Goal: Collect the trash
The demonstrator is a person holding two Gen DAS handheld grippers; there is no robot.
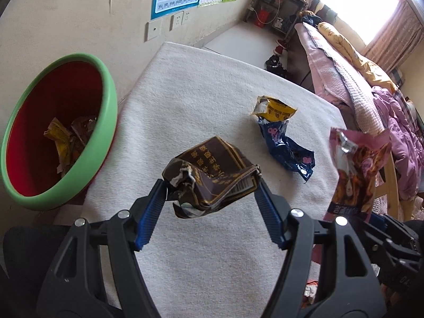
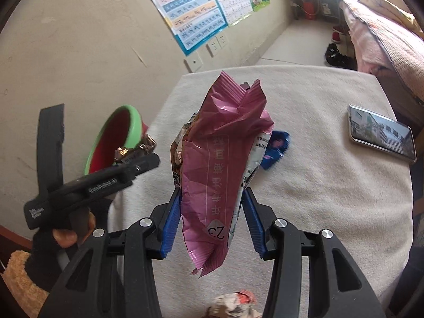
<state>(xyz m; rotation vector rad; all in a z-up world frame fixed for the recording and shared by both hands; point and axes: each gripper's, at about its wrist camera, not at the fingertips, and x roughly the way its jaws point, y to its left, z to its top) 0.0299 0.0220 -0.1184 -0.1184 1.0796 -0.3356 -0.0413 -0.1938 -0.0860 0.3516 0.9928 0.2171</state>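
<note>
My left gripper is shut on a crumpled brown wrapper and holds it above the white cloth-covered table. My right gripper is shut on a pink snack bag, held upright above the table; the bag also shows in the left wrist view. A green bin with a red inside stands left of the table and holds several wrappers; it also shows in the right wrist view. A blue wrapper and a yellow wrapper lie on the table.
A phone lies on the table at the right. Crumpled paper lies near the front edge. A wall with posters is behind the table. A bed with pink bedding is on the right.
</note>
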